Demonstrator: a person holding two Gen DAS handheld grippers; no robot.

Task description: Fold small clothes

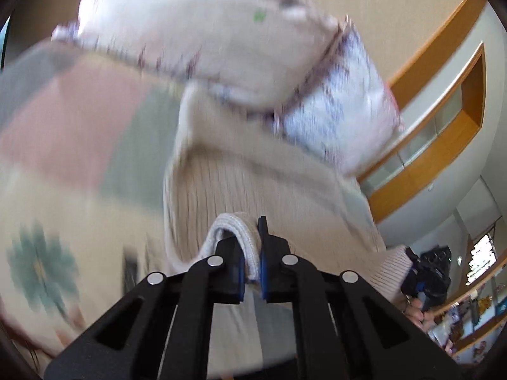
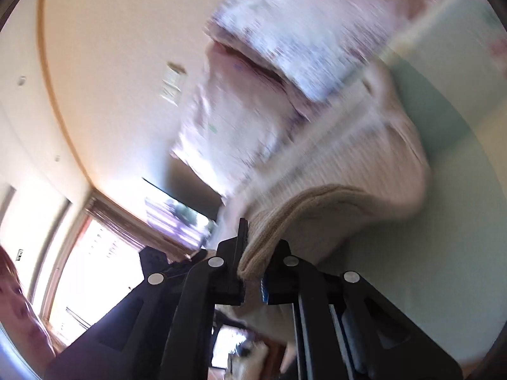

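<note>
A beige ribbed knit garment (image 1: 253, 190) hangs lifted between both grippers. My left gripper (image 1: 252, 250) is shut on a rolled edge of it. The right gripper (image 1: 424, 281) shows at the far right of the left wrist view, holding the other end. In the right wrist view my right gripper (image 2: 253, 253) is shut on a thick hem of the same garment (image 2: 364, 164), which drapes away to the upper right. Both views are blurred by motion.
A patterned bedspread (image 1: 79, 158) with pink, green and cream patches lies below at the left. Pale floral pillows (image 1: 206, 31) sit behind the garment, also in the right wrist view (image 2: 285, 47). Wooden wall trim (image 1: 443, 63) and a bright window (image 2: 95, 253) lie beyond.
</note>
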